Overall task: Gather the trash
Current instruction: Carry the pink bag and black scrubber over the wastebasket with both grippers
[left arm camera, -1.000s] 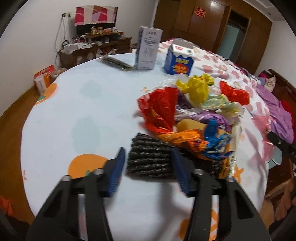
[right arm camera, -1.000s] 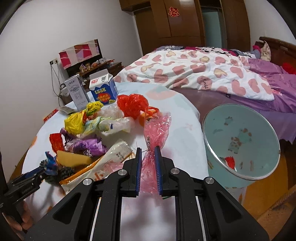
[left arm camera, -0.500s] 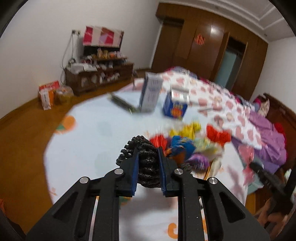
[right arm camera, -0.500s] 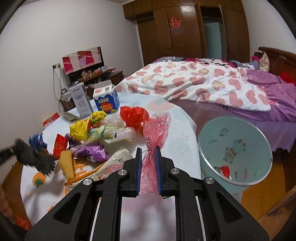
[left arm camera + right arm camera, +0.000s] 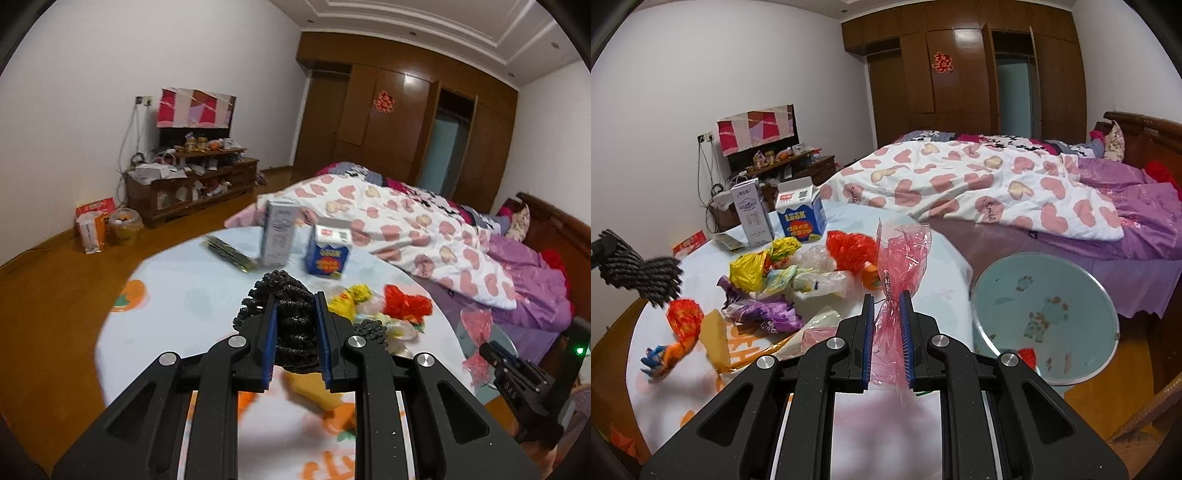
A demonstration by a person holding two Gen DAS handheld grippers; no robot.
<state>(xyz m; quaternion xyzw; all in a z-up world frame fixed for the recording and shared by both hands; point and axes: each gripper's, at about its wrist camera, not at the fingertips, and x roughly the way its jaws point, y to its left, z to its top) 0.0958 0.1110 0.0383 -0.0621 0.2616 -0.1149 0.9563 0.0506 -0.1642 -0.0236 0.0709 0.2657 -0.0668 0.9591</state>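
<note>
My left gripper (image 5: pixel 295 306) is shut on a black knitted bundle (image 5: pixel 291 314) and holds it above the round table (image 5: pixel 177 295); the bundle also shows at the left of the right wrist view (image 5: pixel 639 273). My right gripper (image 5: pixel 887 306) is shut on a pink plastic wrapper (image 5: pixel 901 258), lifted over the table's right side. A heap of trash lies on the table: a yellow bag (image 5: pixel 750 269), a red bag (image 5: pixel 849 249), a purple wrapper (image 5: pixel 764 314), a clear bag (image 5: pixel 827 280). A pale blue trash bin (image 5: pixel 1045 314) stands right of the table.
A white carton (image 5: pixel 751 216) and a blue carton (image 5: pixel 801 214) stand at the table's far side beside a flat dark packet (image 5: pixel 229 254). A bed with a heart-patterned quilt (image 5: pixel 960 184) lies behind. A cluttered wooden cabinet (image 5: pixel 192 181) stands by the wall.
My left gripper closed on the black bundle and lifted it off the table, raising its view. My right gripper kept the pink wrapper and rose slightly.
</note>
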